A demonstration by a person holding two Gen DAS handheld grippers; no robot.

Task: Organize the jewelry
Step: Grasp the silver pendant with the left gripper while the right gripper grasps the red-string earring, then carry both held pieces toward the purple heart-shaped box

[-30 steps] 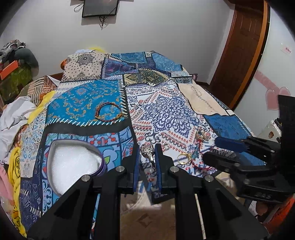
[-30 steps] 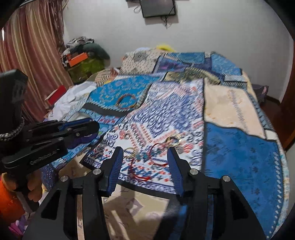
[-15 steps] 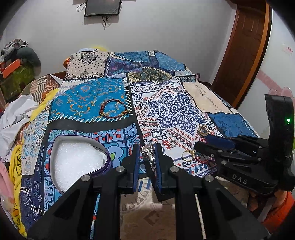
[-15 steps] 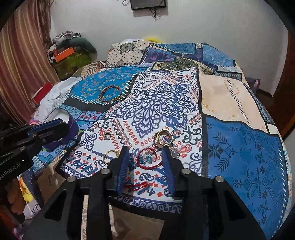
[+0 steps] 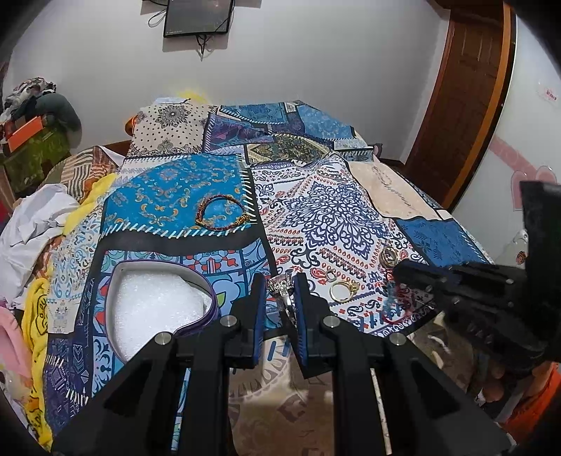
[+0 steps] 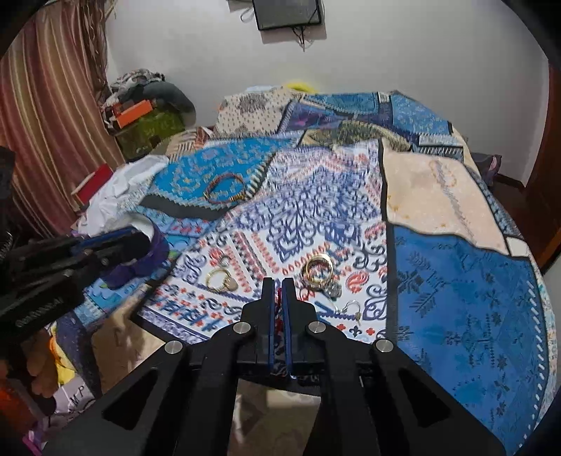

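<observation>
My left gripper (image 5: 278,286) is shut on a silver ornate ring (image 5: 280,283), held above the bed's near edge, right of a purple heart-shaped box (image 5: 157,312) with white padding. My right gripper (image 6: 278,289) is shut on a red thread bracelet (image 6: 278,308), just above the bedspread; it also shows in the left wrist view (image 5: 420,273). On the white patterned patch lie a gold ring (image 6: 219,280), stacked gold bangles (image 6: 318,270), a small silver ring (image 6: 224,261) and a silver earring (image 6: 350,308). A red-gold beaded bracelet (image 5: 222,214) lies on the blue patch farther back.
A patchwork bedspread (image 6: 455,280) covers the bed. Piled clothes (image 5: 35,224) lie at the left edge. A cluttered green box (image 6: 150,129) stands at the back left by a curtain. A wooden door (image 5: 463,91) is at the right, a wall screen (image 5: 198,15) behind.
My right gripper went from wide open to shut on the red thread bracelet near the bed's front edge. My left gripper kept hold of the silver ring and shifted slightly.
</observation>
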